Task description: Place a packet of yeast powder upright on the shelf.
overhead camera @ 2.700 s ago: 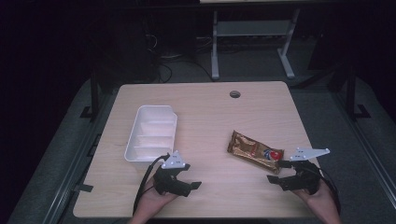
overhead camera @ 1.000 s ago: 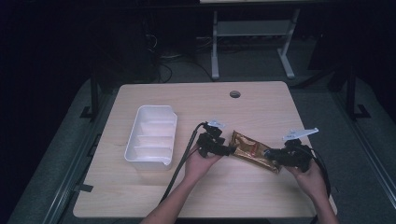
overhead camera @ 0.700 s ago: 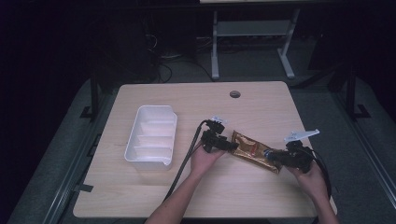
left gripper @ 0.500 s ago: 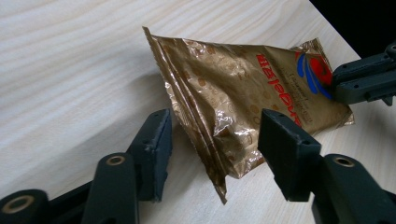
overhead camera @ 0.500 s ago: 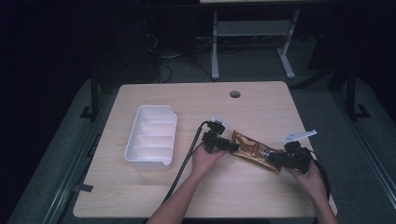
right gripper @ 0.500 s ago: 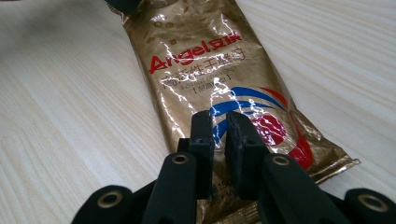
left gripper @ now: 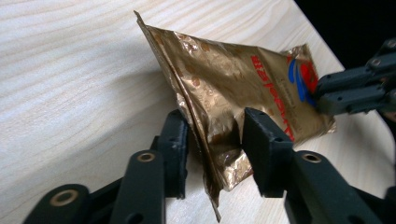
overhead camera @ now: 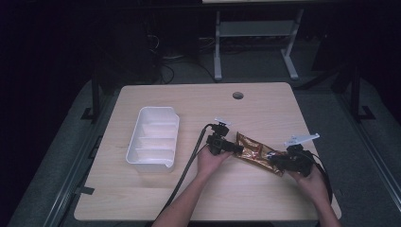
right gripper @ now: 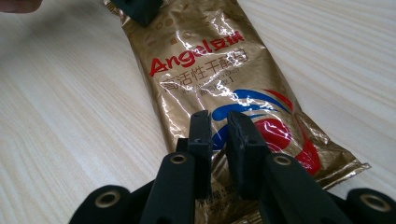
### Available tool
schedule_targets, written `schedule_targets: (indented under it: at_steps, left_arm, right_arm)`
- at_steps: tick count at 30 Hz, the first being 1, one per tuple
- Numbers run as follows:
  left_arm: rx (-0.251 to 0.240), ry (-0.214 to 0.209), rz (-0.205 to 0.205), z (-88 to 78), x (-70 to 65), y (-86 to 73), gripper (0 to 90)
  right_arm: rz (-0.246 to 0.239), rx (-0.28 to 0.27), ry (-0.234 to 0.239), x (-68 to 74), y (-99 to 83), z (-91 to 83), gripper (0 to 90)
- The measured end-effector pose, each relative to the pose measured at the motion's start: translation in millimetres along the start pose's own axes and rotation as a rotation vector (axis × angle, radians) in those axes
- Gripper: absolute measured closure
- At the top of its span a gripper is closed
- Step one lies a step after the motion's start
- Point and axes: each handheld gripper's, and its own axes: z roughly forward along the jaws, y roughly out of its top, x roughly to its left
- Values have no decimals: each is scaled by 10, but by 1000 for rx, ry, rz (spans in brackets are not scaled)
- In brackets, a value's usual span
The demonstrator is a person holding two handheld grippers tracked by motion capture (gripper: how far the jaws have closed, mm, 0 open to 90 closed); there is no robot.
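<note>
A gold foil packet (overhead camera: pixel 255 152) lies on the wooden table (overhead camera: pixel 265 104), slightly right of centre and slanting from upper left to lower right, with a gripper at each end. The person's left hand (overhead camera: pixel 210 160) reaches in from the bottom edge, forearm angled up and to the right, and points the left gripper (overhead camera: pixel 232 147) rightward at the packet's near corner. In the left gripper view its jaws have just been closing and now stand on either side of a raised, crumpled fold of the foil (left gripper: pixel 233 93); the right jaw presses against the foil, the left one sits just beside the seam, and I cannot tell whether it touches. The right hand (overhead camera: pixel 309 177) comes in from the lower right, wrist bent so that the right gripper (overhead camera: pixel 275 161) points leftward at the packet's other end. In the right gripper view its jaws stand narrow and pinch the foil (right gripper: pixel 219 70) near the blue and red print. A white divided tray (overhead camera: pixel 153 138) sits on the table well to the left of the left hand.
</note>
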Motion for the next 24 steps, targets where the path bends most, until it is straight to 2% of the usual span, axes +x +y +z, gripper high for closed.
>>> schedule_targets:
  at_steps: [11,15,18,24]
  left_arm:
    - [-7,-16,-16,10,5,-3,761]
    - [-20,-1,6,-18,-27,4,805]
    - [-21,-2,8,-27,-27,3,823]
    - [-37,-26,14,-87,-37,-17,869]
  right_arm:
    - [2,-11,7,-1,-10,11,783]
    - [3,-14,8,2,-15,14,781]
    - [4,-16,9,1,-16,16,779]
    - [3,-27,22,7,-34,9,725]
